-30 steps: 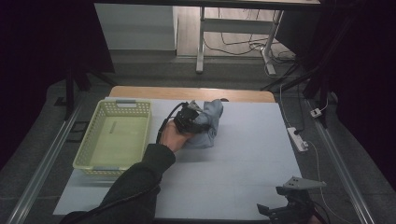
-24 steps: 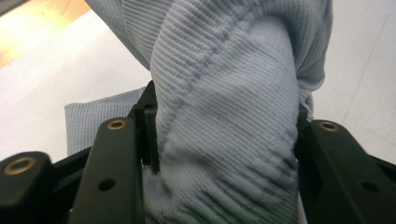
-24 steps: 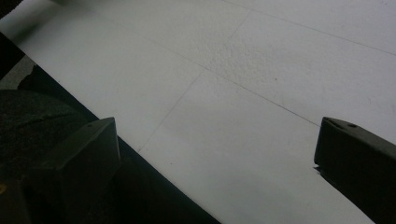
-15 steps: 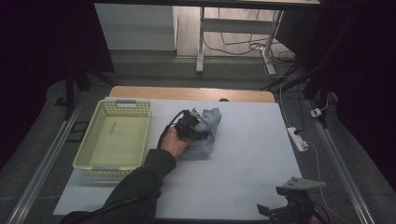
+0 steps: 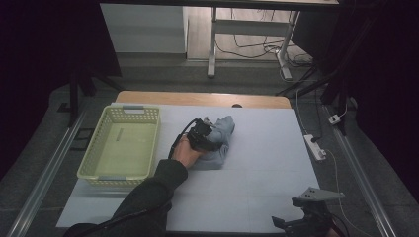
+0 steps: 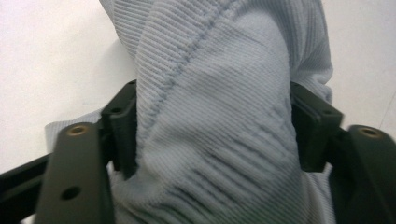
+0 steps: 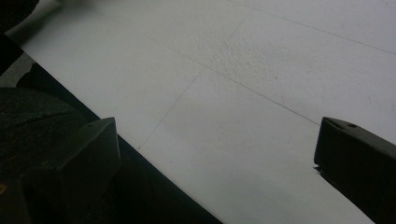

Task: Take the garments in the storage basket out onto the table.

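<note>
With its jaws just opening either side of the ribbed grey garment (image 6: 219,121), the left gripper (image 5: 203,139) seems to be setting it down mid-table beside the basket (image 5: 94,163); right gripper (image 7: 215,154) idles parted at the near edge.

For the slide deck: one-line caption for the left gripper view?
Left tool straddling a bunched grey ribbed cloth on the white table, jaws just opened.
</note>
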Demonstrator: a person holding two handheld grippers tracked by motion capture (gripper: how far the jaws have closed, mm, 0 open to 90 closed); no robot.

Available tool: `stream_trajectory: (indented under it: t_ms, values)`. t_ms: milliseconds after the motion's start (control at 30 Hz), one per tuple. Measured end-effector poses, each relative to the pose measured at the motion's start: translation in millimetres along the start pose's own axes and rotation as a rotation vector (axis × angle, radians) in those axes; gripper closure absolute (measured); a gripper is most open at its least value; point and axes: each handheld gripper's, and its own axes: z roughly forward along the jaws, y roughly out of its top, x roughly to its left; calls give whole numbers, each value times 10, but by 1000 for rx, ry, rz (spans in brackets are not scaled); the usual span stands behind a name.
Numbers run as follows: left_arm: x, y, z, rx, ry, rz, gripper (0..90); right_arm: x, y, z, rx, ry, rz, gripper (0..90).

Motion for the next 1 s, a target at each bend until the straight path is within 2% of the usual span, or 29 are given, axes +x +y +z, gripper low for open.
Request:
stream_trajectory:
  t_ms: [100,267,500,667,800,900,1000]
  values:
    - [14,6,-8,-5,-17,-13,231,1,-1,-1,1,1,-2,0]
    - [18,21,-33,-17,-11,-44,149,4,-1,-1,3,-1,-5,0]
    - [55,46,-105,-56,-52,-83,31,6,-2,0,3,0,-5,0]
    - [64,48,-162,-79,-76,-74,0,7,-1,1,3,1,-6,0]
    - [69,57,-213,-81,-112,-68,0,9,-1,3,4,0,-5,0]
    - [67,68,-260,-90,-124,-70,0,10,0,4,5,-1,-7,0]
    - [57,90,-313,-89,-135,-56,0,11,0,5,6,-1,-7,0]
